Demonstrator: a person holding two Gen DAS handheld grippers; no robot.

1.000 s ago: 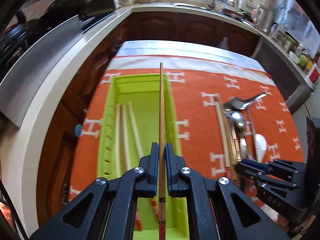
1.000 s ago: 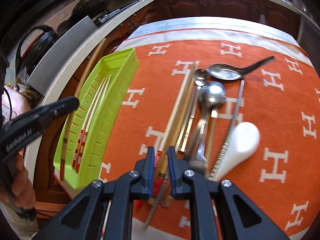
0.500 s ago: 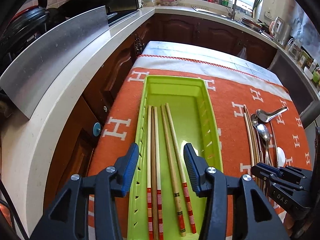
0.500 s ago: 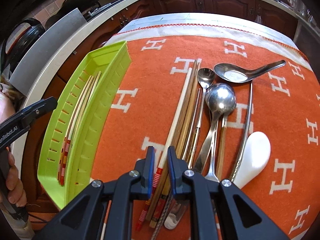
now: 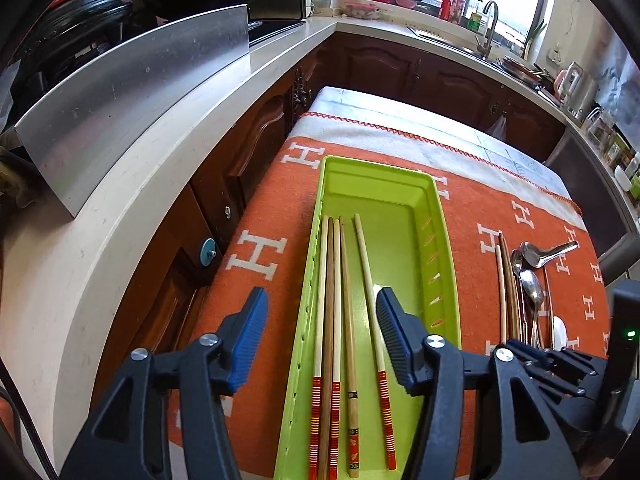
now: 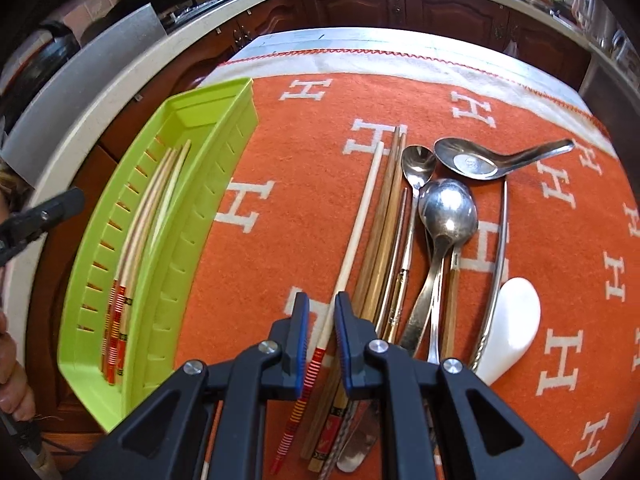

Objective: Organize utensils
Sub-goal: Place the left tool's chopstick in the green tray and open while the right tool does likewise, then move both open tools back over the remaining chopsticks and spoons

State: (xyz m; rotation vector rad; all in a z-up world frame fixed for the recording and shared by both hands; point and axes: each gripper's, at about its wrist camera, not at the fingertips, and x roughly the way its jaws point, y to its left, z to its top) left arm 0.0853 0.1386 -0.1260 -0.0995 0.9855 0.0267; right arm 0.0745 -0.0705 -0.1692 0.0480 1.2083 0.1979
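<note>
A: What sat on the bench?
B: An orange blanket (image 5: 280,200) covered it, carrying a green tray (image 5: 448,280) that held four chopsticks (image 5: 332,312) lying lengthwise.

A: And loose on the blanket?
B: More chopsticks (image 6: 384,216), metal spoons (image 6: 448,216) and a white spoon (image 6: 512,320) lay beside the tray.

A: The hand-held grippers?
B: The left hand-held gripper (image 5: 320,336) hung spread wide above the tray, holding nothing. The right hand-held gripper (image 6: 320,336) was nearly closed around a pale chopstick (image 6: 360,224).
</note>
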